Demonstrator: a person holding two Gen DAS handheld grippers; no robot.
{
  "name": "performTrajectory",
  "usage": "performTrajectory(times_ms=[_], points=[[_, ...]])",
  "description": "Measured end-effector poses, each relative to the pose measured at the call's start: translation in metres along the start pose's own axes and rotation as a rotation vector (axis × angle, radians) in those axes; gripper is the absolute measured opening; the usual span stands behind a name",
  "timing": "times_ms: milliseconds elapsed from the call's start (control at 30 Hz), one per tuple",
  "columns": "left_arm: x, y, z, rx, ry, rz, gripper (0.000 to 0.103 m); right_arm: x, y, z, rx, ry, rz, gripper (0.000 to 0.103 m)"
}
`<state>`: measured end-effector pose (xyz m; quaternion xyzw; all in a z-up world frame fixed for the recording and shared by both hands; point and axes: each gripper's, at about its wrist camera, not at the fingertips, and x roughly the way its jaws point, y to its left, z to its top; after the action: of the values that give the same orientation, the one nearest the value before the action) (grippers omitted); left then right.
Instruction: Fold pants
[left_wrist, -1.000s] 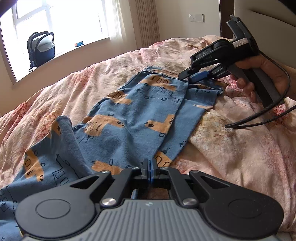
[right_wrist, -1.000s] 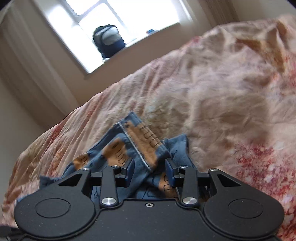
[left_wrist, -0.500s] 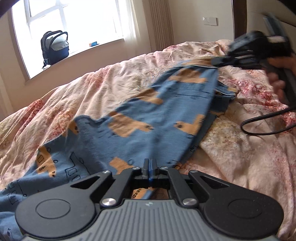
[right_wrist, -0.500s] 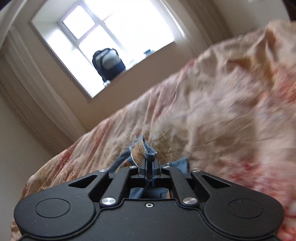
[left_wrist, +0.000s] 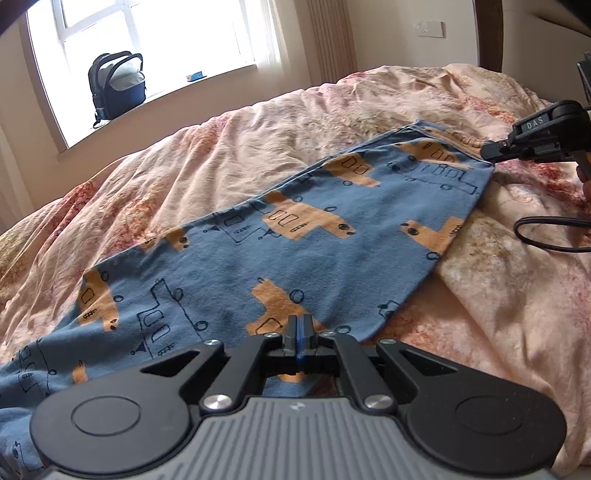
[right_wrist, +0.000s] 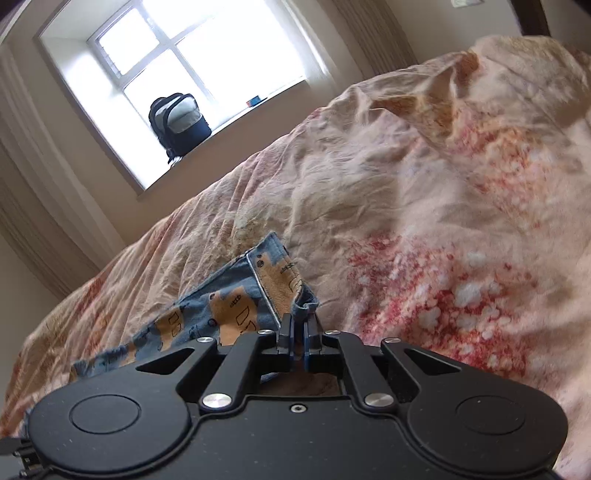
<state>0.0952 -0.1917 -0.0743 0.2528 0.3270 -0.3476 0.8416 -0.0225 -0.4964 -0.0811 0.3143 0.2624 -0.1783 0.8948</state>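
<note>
Blue pants (left_wrist: 303, 236) with orange and black prints lie stretched across the bed in the left wrist view. My left gripper (left_wrist: 300, 328) is shut on the near edge of the pants. My right gripper (left_wrist: 489, 152) shows at the far right of that view, shut on the far corner of the pants. In the right wrist view my right gripper (right_wrist: 298, 328) pinches the hemmed edge of the pants (right_wrist: 236, 306), which trail off to the left. The cloth is pulled taut between the two grippers.
The bed is covered by a rumpled pink floral quilt (left_wrist: 258, 147). A dark backpack (left_wrist: 116, 86) stands on the windowsill at the back. A black cable (left_wrist: 546, 240) hangs from the right gripper over the quilt. A dark headboard post (left_wrist: 487, 33) rises at the right.
My right gripper has closed on the pants' edge and pulled it away to the right. The bunched cloth has been drawn out flat and taut. My left gripper has kept its hold.
</note>
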Motion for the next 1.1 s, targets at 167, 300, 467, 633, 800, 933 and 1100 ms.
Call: performTrajectory(times_ms=[167, 300, 467, 633, 800, 933, 1100], points=[[0.001, 0.016, 0.004, -0.096, 0.024, -0.060, 0.009, 0.001, -0.001, -0.006, -0.042, -0.001, -0.022, 0.021], [-0.005, 0.045, 0.005, -0.228, 0.023, -0.111, 0.057, -0.009, 0.012, -0.005, -0.202, -0.044, -0.054, 0.060], [-0.020, 0.095, 0.009, -0.262, 0.003, 0.014, 0.068, -0.011, 0.045, 0.006, -0.444, -0.053, -0.019, 0.089], [-0.009, 0.163, 0.018, -0.315, 0.026, 0.133, 0.073, 0.017, 0.101, 0.028, -0.732, 0.063, 0.145, 0.095], [0.028, 0.208, 0.027, -0.313, 0.075, 0.086, 0.081, 0.075, 0.123, 0.055, -0.933, 0.194, 0.224, 0.088], [0.049, 0.222, 0.029, -0.307, 0.081, 0.007, 0.088, 0.119, 0.120, 0.067, -1.019, 0.334, 0.234, 0.084], [0.074, 0.226, 0.026, -0.290, 0.141, -0.039, 0.032, 0.151, 0.124, 0.066, -1.058, 0.451, 0.284, 0.053]])
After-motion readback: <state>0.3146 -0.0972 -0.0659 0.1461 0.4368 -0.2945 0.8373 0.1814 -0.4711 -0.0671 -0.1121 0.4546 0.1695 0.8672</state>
